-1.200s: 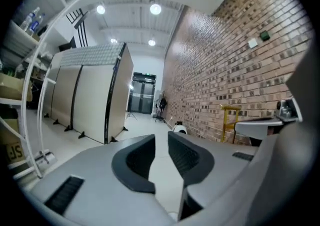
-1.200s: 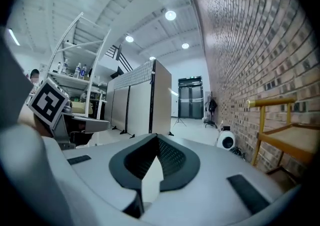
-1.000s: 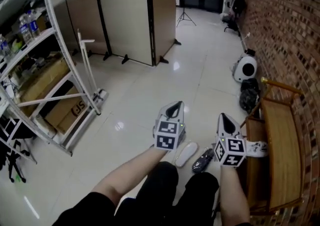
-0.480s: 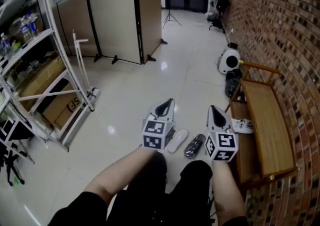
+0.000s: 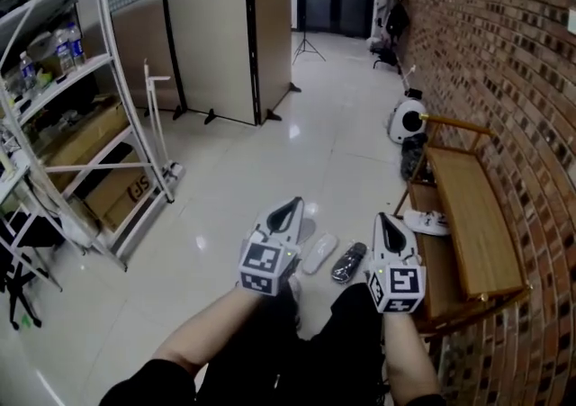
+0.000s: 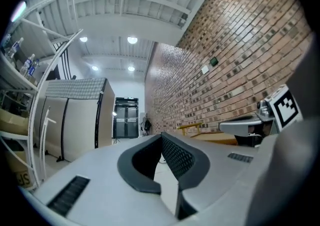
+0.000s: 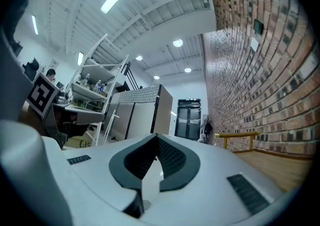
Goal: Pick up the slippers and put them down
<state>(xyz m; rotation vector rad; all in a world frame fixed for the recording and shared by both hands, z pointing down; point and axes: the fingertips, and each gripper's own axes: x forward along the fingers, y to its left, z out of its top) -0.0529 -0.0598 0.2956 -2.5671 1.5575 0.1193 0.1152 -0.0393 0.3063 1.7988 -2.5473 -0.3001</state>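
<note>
Two slippers lie side by side on the glossy floor in the head view, a white one [image 5: 319,253] and a dark grey one [image 5: 348,263]. My left gripper [image 5: 290,206] hovers above the floor just left of the white slipper, shut and empty. My right gripper [image 5: 385,220] hangs just right of the dark slipper, also shut with nothing in it. Both point forward, roughly level. In the left gripper view the left gripper [image 6: 161,137] has its jaws together. The right gripper [image 7: 156,139] looks the same in its own view. Neither gripper view shows the slippers.
A wooden bench [image 5: 468,206] stands along the brick wall [image 5: 513,53] at right, with a white shoe [image 5: 427,223] on its lower board. A white metal rack [image 5: 108,125] with boxes fills the left. Folding screens [image 5: 216,44], a round white device [image 5: 407,119] and a tripod [image 5: 308,44] stand further off.
The whole head view has shifted, and more of the bench and brick wall now shows. Both grippers sit a little lower and further left in the picture. The slippers lie where they were.
</note>
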